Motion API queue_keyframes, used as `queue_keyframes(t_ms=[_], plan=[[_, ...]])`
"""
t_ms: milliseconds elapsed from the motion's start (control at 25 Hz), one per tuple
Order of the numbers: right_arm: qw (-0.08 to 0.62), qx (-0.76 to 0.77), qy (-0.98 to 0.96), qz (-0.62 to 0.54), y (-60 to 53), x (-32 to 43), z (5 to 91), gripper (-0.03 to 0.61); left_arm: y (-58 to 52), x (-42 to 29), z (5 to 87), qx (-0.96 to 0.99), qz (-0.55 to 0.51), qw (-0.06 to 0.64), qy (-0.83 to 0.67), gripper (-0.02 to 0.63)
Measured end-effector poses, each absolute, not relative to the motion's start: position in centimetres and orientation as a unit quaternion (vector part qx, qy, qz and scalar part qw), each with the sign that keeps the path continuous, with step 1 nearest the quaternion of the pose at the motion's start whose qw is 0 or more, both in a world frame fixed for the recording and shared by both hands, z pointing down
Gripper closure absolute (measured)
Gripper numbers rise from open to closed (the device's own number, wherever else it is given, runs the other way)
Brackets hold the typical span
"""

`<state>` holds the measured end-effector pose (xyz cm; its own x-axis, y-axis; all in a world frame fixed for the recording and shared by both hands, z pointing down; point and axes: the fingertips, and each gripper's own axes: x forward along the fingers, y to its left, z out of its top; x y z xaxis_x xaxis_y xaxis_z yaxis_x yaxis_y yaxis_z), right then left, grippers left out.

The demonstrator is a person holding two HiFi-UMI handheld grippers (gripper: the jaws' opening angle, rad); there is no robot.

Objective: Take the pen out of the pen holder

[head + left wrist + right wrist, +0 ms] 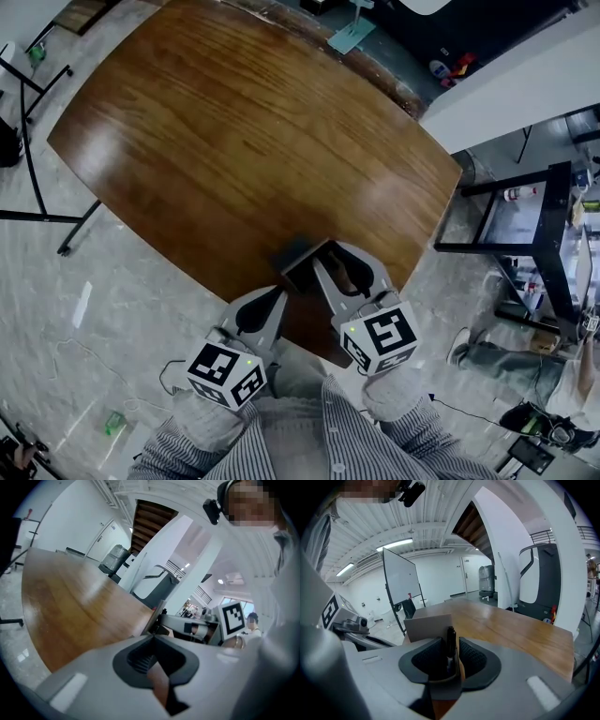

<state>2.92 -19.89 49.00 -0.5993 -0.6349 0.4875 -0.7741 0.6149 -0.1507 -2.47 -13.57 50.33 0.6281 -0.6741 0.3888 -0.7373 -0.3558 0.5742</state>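
A small dark pen holder (298, 261) stands on the wooden table (234, 141) close to its near edge. In the right gripper view a black pen (451, 637) stands upright between the pads of my right gripper (450, 644), and the holder's grey wall (429, 626) rises just behind it on the left. The right jaws stand wide apart and do not press on the pen. In the head view the right gripper (336, 255) reaches beside the holder. My left gripper (279, 292) sits just short of the holder, its tips together with nothing between them.
The table's near edge runs just under both grippers. A black shelving rack (525, 225) stands to the right of the table, with a person's feet (469, 352) beside it. Black stand legs (37, 178) are on the floor at the left. A whiteboard (401, 581) stands beyond the table.
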Motion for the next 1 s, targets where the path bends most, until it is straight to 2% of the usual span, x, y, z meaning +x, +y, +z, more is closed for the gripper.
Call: queue_keyframes(t_ms=[80, 160, 560, 1000], plan=[[0.197, 0.398, -0.878, 0.176, -19.9, 2.9, 49.1, 0.479, -13.9, -2.7, 50.3, 0.821, 0.042, 0.370, -0.433, 0.606], [0.198, 0.399, -0.878, 0.177, -19.9, 3.0, 49.1, 0.529, -14.0, -2.7, 50.4, 0.820, 0.042, 0.370, -0.434, 0.606], [0.184, 0.399, -0.882, 0.171, -19.2, 2.8, 48.0, 0.532, -12.9, -2.6, 49.8, 0.824, 0.043, 0.366, -0.430, 0.606], [0.128, 0.423, -0.885, 0.147, -16.7, 3.0, 42.2, 0.532, -11.3, -2.8, 44.8, 0.854, 0.036, 0.310, -0.415, 0.606]])
